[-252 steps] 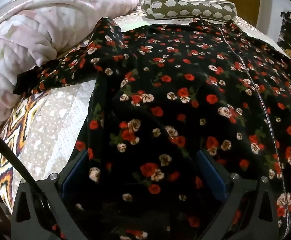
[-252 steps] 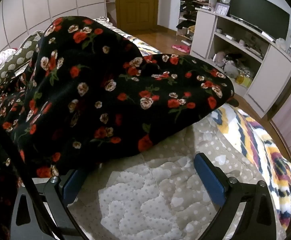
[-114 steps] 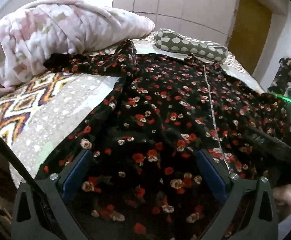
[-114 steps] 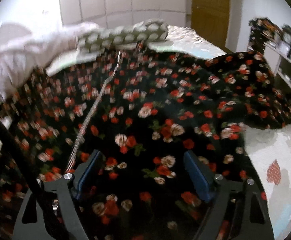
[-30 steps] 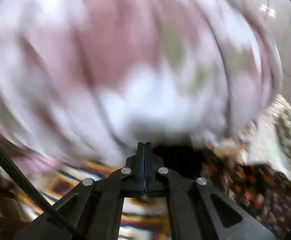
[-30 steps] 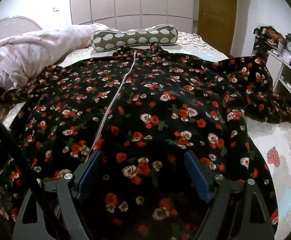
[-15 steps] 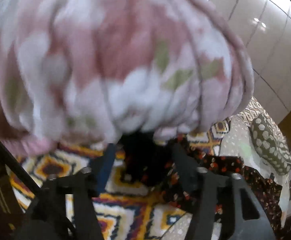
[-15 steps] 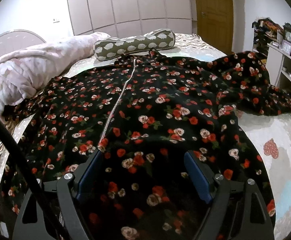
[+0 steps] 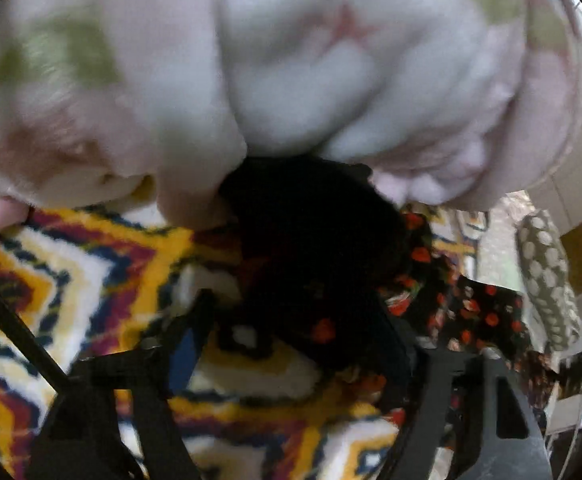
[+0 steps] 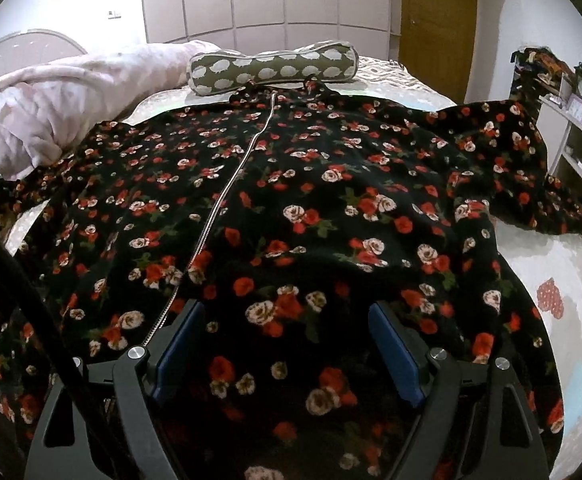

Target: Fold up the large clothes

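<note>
Black floral fabric covers most of the bed: the zip-front dress (image 10: 291, 208) lies spread flat, its silver zipper (image 10: 227, 208) running from the collar down toward me. One sleeve (image 10: 523, 168) stretches out to the right over the pale quilt (image 10: 563, 320). My right gripper (image 10: 287, 344) hovers low over the hem with its blue-padded jaws wide apart, holding nothing. My left gripper (image 9: 291, 344) is also spread, straddling the dark end of the other sleeve (image 9: 315, 264) where it lies on the zigzag-patterned blanket (image 9: 71, 264), tucked against the pink-and-white comforter (image 9: 291, 60). Beyond the collar sits a spotted olive bolster pillow (image 10: 271, 66), touching the dress.
</note>
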`<state>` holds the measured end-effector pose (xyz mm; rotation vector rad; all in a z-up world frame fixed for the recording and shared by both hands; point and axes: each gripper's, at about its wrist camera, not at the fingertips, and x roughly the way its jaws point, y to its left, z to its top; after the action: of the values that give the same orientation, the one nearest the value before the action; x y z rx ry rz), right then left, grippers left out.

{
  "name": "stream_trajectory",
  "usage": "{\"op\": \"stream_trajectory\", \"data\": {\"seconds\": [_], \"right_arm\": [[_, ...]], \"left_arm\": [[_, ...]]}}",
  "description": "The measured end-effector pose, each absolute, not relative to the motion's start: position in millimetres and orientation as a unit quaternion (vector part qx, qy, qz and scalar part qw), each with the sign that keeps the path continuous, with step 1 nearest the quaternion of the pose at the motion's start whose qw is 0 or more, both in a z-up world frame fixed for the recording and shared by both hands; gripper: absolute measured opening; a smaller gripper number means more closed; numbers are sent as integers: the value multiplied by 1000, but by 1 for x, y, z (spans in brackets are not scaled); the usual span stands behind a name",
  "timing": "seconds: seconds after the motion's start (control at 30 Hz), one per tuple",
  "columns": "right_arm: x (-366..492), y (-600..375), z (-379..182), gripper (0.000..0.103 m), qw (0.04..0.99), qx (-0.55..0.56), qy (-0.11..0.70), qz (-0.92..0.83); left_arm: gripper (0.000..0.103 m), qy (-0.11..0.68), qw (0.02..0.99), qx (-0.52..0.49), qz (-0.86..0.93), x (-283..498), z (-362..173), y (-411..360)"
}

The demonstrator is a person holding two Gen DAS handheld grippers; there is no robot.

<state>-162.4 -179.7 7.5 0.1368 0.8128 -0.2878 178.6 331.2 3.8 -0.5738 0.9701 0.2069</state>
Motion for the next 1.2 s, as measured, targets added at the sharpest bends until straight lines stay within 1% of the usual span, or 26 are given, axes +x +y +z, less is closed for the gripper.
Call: {"op": "stream_trajectory", "data": {"seconds": [0.03, 0.1, 0.2, 0.27, 0.4, 0.53, 0.63, 0.73, 0.87, 0.97, 1.0, 1.03, 1.07, 1.1, 1.2], "right_arm": [[-161, -180, 8, 87, 906, 65, 394, -141], [-160, -180, 8, 87, 906, 64, 394, -142], [-160, -181, 9, 87, 909, 65, 389, -137], [-163, -182, 10, 87, 911, 69, 385, -130], [-174, -190, 19, 87, 919, 88, 366, -120], [-189, -205, 33, 87, 927, 112, 339, -118], [-202, -221, 42, 87, 930, 131, 321, -122], [-215, -238, 46, 87, 930, 148, 308, -133], [-231, -264, 43, 87, 923, 166, 308, -158], [-244, -282, 39, 87, 917, 178, 310, -179], [-247, -287, 39, 87, 915, 181, 310, -185], [-251, -293, 39, 87, 913, 184, 310, -192], [-254, -298, 39, 87, 910, 188, 310, -199], [-259, -303, 40, 87, 909, 189, 310, -204], [-263, -312, 44, 87, 908, 188, 310, -211]], "left_arm": [[16, 469, 838, -260, 99, 181, 4, 328], [14, 463, 852, -222, 103, 176, 16, 318], [12, 431, 885, -127, 126, 165, 49, 293], [12, 409, 896, -94, 146, 160, 74, 282], [12, 381, 901, -105, 178, 161, 122, 275], [12, 353, 922, -89, 134, 152, 165, 226], [12, 345, 935, -62, 52, 140, 183, 152], [12, 353, 934, -43, -41, 129, 186, 62], [10, 387, 903, -42, -181, 118, 161, -63], [9, 431, 849, -27, -305, 95, 136, -151], [14, 435, 840, -11, -324, 85, 130, -173], [29, 435, 835, 1, -337, 77, 126, -185], [38, 437, 829, 10, -349, 71, 122, -195], [50, 436, 826, 15, -356, 63, 120, -198], [52, 434, 832, 13, -347, 44, 125, -180]]}}
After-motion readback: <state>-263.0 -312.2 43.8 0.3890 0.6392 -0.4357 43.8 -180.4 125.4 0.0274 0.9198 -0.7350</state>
